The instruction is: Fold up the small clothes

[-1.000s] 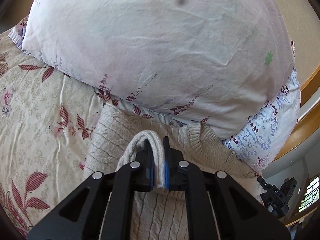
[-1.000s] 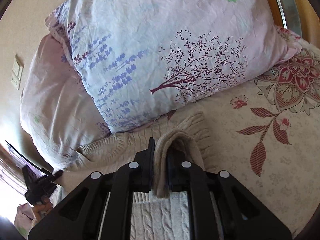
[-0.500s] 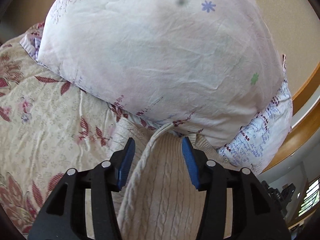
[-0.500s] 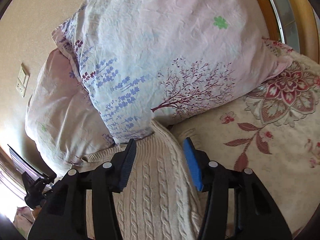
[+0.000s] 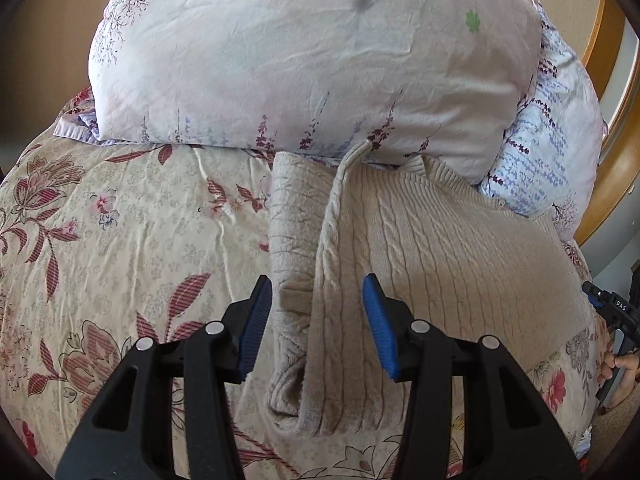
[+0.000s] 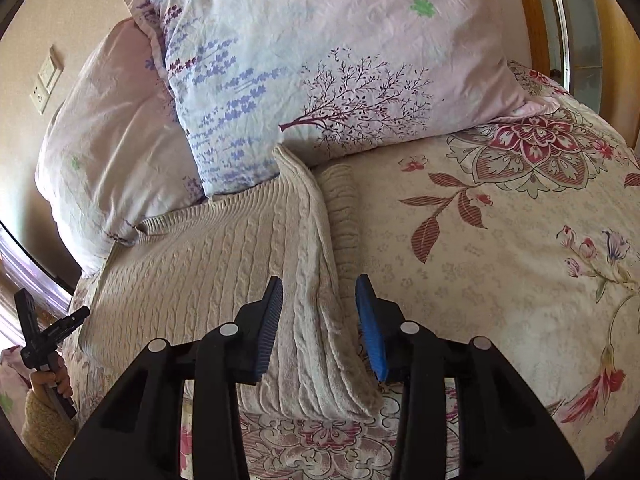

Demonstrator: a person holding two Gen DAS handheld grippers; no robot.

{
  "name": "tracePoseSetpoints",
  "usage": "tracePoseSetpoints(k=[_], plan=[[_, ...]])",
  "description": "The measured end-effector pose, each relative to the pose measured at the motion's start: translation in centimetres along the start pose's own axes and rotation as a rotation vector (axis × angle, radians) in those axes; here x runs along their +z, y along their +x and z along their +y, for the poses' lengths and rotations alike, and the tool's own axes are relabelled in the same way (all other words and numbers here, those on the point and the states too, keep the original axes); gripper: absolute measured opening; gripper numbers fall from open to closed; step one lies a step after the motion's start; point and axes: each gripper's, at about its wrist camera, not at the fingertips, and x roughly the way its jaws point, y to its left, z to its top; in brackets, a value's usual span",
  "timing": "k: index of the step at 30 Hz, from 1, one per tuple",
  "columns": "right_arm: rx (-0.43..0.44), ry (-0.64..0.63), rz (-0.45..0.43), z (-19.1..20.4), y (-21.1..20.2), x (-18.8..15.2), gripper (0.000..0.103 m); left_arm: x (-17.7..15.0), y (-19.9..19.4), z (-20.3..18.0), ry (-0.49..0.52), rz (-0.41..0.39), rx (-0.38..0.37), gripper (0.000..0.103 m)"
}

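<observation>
A cream cable-knit sweater [image 5: 440, 256] lies folded on the floral bedspread, its far end against the pillows. My left gripper [image 5: 318, 324] is open and empty, jaws straddling the sweater's left folded edge [image 5: 296, 272] just above it. In the right wrist view the sweater [image 6: 208, 256] spreads to the left, and my right gripper [image 6: 320, 320] is open and empty over its right folded edge [image 6: 320, 280]. The right gripper also shows at the right edge of the left wrist view [image 5: 612, 308], and the left gripper at the left edge of the right wrist view [image 6: 44, 340].
Two large floral pillows [image 5: 304, 52] [image 6: 320, 60] stand just behind the sweater. The floral bedspread [image 5: 100, 240] extends left, and also right in the right wrist view [image 6: 520, 260]. A wooden headboard frame [image 5: 608, 120] and a wall switch [image 6: 46, 78] lie beyond.
Both grippers were shut on the sweater's folded edges one second ago. They opened, let the fabric drop flat, and have pulled back towards me.
</observation>
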Motion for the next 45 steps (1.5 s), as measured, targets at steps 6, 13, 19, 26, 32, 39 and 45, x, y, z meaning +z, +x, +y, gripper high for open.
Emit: tracePoseSetpoints(k=[6, 13, 19, 26, 32, 39, 45], plan=[[-0.015, -0.04, 0.012, 0.8, 0.3, -0.6, 0.022, -0.7, 0.2, -0.2, 0.015, 0.003, 0.007, 0.035], [-0.025, -0.038, 0.018, 0.9, 0.6, -0.7, 0.016, -1.0, 0.1, -0.7, 0.061, 0.004, 0.02, 0.034], [0.009, -0.023, -0.045, 1.5, -1.2, -0.4, 0.012, -1.0, -0.2, -0.7, 0.067, 0.01, -0.012, 0.013], [0.03, -0.009, -0.084, 2.0, -3.5, -1.1, 0.011, -1.0, -1.6, 0.6, 0.032, -0.003, -0.093, 0.012], [-0.056, 0.034, 0.009, -0.1, -0.9, -2.5, 0.011, -2.0, -1.2, 1.5, 0.016, 0.002, -0.108, 0.011], [-0.109, 0.006, 0.004, 0.6, -0.6, -2.5, 0.016, -1.8, -0.9, 0.1, 0.083, -0.008, -0.033, 0.022], [-0.106, -0.103, -0.127, 3.7, -3.3, -2.1, 0.048, -2.2, -3.9, -2.2, 0.152, -0.126, -0.022, 0.053]])
